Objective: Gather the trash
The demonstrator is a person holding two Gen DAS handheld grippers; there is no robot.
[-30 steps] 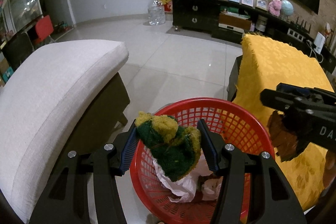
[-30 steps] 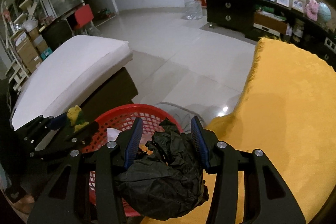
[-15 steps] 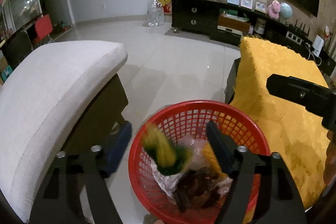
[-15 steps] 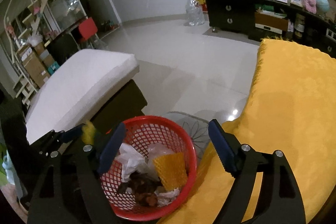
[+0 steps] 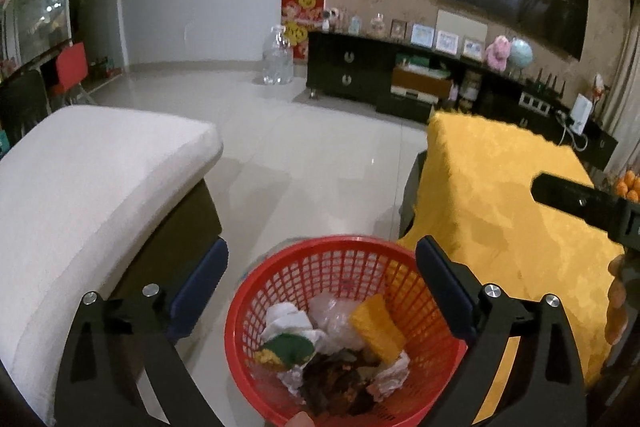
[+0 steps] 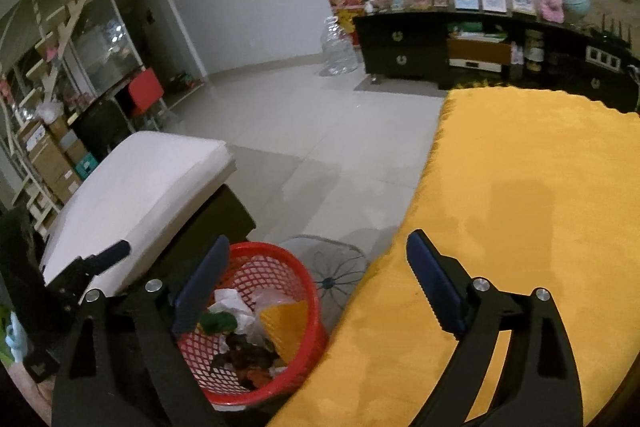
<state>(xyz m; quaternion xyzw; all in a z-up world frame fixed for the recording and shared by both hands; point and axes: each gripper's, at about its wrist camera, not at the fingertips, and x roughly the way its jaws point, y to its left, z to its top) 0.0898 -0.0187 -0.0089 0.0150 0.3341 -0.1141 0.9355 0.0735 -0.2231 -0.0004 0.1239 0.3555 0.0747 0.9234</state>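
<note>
A red mesh basket (image 5: 344, 331) stands on a pale tiled floor (image 5: 304, 163), between a cream cushioned seat (image 5: 92, 183) and a desk draped in a yellow cloth (image 5: 508, 227). Inside the basket lies the collected trash: a green and yellow sponge (image 5: 288, 347), crumpled white paper (image 5: 286, 319), a clear plastic wrapper (image 5: 334, 319), a yellow wafer-like piece (image 5: 378, 327) and a dark crumpled bag (image 5: 332, 379).

The left claw (image 5: 322, 287) hangs above the basket, its jaws spread wide and having just been opening, nothing between them.

The right claw (image 6: 316, 287) is also released, jaws having just been opening and empty, poised over the edge of the yellow cloth, with the basket at its lower left.
</note>
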